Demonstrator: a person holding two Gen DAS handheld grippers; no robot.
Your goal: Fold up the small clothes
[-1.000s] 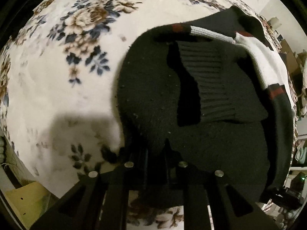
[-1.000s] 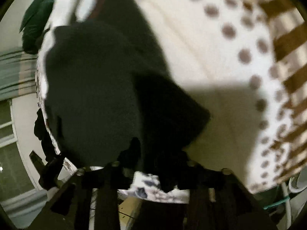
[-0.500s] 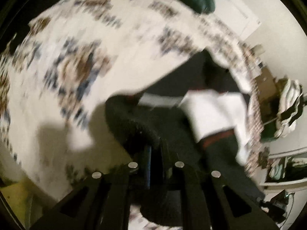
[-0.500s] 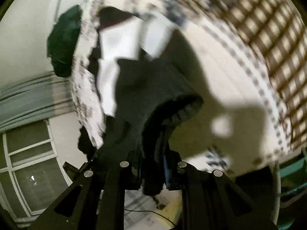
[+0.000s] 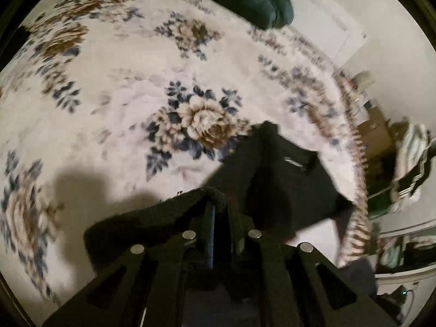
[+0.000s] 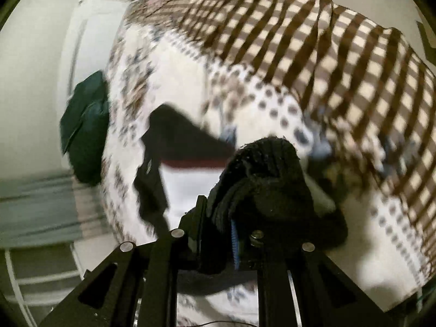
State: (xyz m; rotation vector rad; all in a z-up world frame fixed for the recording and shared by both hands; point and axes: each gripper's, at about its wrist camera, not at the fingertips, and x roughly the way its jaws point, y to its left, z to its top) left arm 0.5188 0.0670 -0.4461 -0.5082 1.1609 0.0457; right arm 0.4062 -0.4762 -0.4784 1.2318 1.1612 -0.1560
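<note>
- The left gripper [image 5: 219, 212] has its jaws clamped on a black hem of the sweater [image 5: 275, 188], lifted above the floral bed [image 5: 114, 87].
- The right gripper [image 6: 218, 212] has its jaws pinched on another knitted edge.
- The sweater hangs stretched between both hands, its span running hand to hand, neither nearer.
</note>
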